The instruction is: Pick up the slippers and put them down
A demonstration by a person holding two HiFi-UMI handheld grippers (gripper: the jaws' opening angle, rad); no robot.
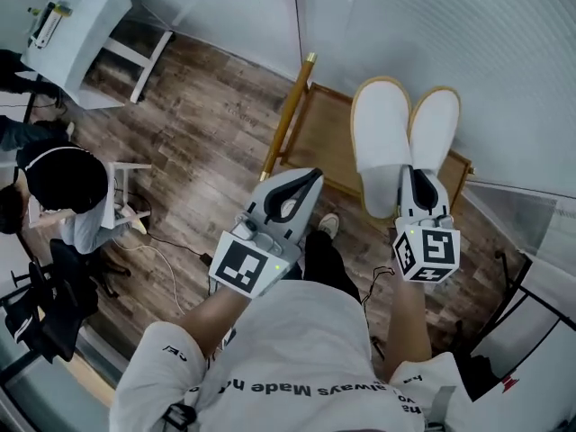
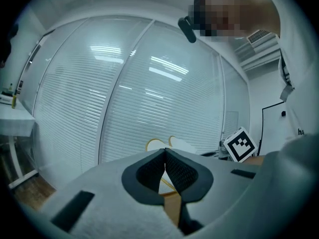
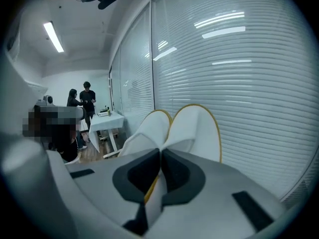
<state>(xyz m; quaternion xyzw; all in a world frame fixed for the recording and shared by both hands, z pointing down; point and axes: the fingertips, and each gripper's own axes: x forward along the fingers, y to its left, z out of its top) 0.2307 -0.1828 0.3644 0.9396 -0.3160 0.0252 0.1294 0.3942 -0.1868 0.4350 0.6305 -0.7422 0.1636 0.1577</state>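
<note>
Your white yellow-trimmed slippers look like soft matt cloth. The brown plank floor under you is grainy, dull wood.

The room is bright, with cool, even light from above. A ceiling strip lamp glows in the right gripper view, and white streaks of glare lie on the blinds in both gripper views. Shadows on the wood floor are weak and soft. The 2 gripper views bend straight lines strongly and go dark at the corners. The white slippers look nearly overexposed. The near body of the left gripper is a little soft.
</note>
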